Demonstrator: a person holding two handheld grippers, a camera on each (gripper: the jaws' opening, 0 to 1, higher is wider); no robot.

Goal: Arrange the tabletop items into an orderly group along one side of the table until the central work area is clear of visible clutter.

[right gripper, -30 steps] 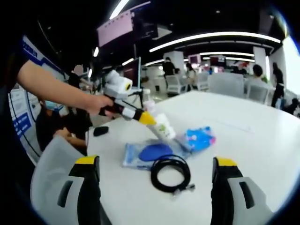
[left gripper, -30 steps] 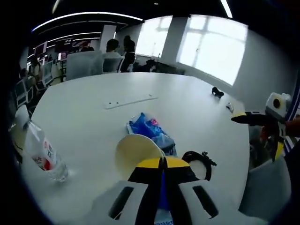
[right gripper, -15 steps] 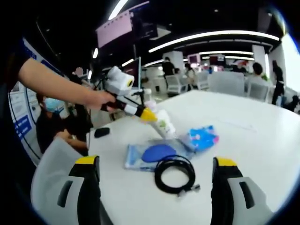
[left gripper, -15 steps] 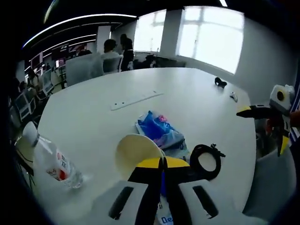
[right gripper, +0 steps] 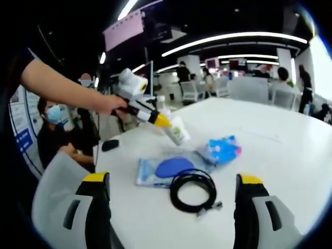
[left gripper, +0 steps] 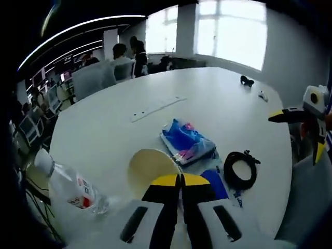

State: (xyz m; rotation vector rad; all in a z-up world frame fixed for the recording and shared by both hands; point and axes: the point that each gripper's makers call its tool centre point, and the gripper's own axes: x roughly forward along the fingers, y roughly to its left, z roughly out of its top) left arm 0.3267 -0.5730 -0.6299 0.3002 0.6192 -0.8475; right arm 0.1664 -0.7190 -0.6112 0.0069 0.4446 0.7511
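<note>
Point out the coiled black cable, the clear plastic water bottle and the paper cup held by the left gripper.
coiled black cable [right gripper: 191, 191], right gripper view, on the loop's front edge.
clear plastic water bottle [left gripper: 72, 185], left gripper view, on its label.
paper cup [left gripper: 150, 166], left gripper view, inside its open mouth.

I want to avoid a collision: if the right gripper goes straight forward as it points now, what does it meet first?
Most likely the coiled black cable, lying on the table between the right gripper and the blue pouch. Depth is uncertain; the open jaws might pass above it.
</note>
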